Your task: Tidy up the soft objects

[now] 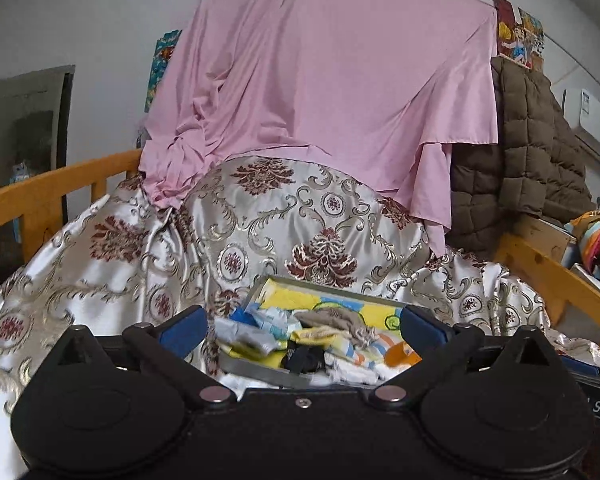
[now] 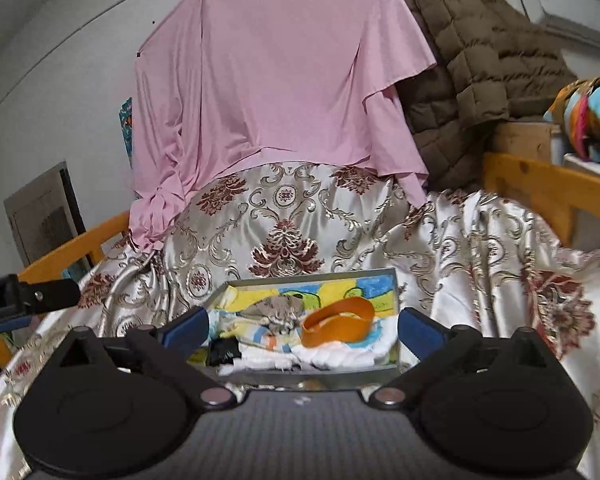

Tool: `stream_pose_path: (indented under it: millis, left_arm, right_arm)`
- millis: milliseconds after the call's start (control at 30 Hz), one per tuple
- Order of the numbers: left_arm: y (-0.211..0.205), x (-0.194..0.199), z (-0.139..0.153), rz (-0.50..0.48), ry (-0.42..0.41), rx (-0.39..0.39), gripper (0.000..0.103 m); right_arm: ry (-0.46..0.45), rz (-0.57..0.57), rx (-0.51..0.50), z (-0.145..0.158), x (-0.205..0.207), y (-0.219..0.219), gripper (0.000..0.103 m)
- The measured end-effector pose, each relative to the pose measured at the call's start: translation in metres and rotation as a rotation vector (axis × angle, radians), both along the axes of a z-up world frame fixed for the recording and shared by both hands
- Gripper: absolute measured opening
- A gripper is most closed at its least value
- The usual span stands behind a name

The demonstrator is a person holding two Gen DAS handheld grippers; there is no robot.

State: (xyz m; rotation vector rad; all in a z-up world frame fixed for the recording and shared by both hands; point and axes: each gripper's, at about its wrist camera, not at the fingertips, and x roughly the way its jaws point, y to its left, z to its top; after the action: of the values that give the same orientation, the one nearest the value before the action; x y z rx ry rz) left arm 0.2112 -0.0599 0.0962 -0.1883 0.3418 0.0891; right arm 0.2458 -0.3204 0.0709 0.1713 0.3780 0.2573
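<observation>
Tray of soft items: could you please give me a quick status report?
Both tongs, left and right, open, empty, short of the tray. Soft items heaped inside; orange band on top. Nothing in the way.

1. Tray (image 1: 256,369) is sitting on the bedspread (image 1: 100,280), just ahead of both grippers.
2. Towel (image 2: 260,294), pouch (image 2: 278,310), band (image 2: 338,320) and packets (image 1: 248,334) are lying in the tray; the band is lying right of the pouch.
3. Sheet (image 1: 320,72) is hanging behind the tray, over the bedspread.
4. Quilt (image 1: 528,152) is hanging right of the sheet.
5. Rails (image 1: 40,196) are flanking the bedspread left and right.
</observation>
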Motion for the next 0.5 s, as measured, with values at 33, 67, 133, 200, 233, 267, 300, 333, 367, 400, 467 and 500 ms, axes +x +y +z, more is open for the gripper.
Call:
stream_pose_path:
  millis: [33,67,133,200,233,267,300,333,367,400,467,500]
  left_arm:
    - [0.002,-0.006,-0.002,-0.004,-0.002,0.001,0.102]
    - [0.004,-0.012,-0.004,-0.007,-0.005,0.004,0.102]
    - [0.008,-0.023,-0.008,-0.007,-0.008,0.011,0.102]
    - [0.012,-0.034,-0.012,-0.005,-0.014,0.011,0.102]
    - [0.013,-0.039,-0.014,-0.003,-0.016,0.013,0.102]
    - [0.015,-0.043,-0.016,-0.001,-0.020,0.017,0.102]
    - [0.016,-0.048,-0.017,0.000,-0.026,0.026,0.102]
    - [0.017,-0.053,-0.018,-0.001,-0.034,0.039,0.102]
    - [0.017,-0.057,-0.019,-0.007,-0.043,0.051,0.102]
    - [0.017,-0.061,-0.019,-0.015,-0.053,0.065,0.102]
    - [0.016,-0.069,-0.022,-0.028,-0.066,0.093,0.102]
    - [0.015,-0.073,-0.024,-0.034,-0.073,0.104,0.102]
  right_arm:
    - [-0.005,-0.008,-0.008,-0.001,-0.006,0.002,0.103]
    - [-0.013,-0.017,-0.016,-0.002,-0.014,0.003,0.103]
    - [-0.026,-0.027,-0.030,-0.004,-0.026,0.006,0.103]
    - [-0.037,-0.035,-0.048,-0.006,-0.037,0.008,0.103]
    - [-0.043,-0.036,-0.053,-0.006,-0.042,0.010,0.103]
    - [-0.049,-0.035,-0.055,-0.007,-0.046,0.011,0.103]
    - [-0.055,-0.033,-0.058,-0.007,-0.051,0.012,0.103]
    - [-0.060,-0.031,-0.063,-0.008,-0.056,0.014,0.103]
    - [-0.067,-0.032,-0.068,-0.008,-0.060,0.015,0.103]
    - [-0.075,-0.038,-0.072,-0.009,-0.064,0.017,0.103]
    - [-0.084,-0.041,-0.075,-0.009,-0.072,0.019,0.103]
    - [-0.087,-0.041,-0.074,-0.010,-0.076,0.019,0.103]
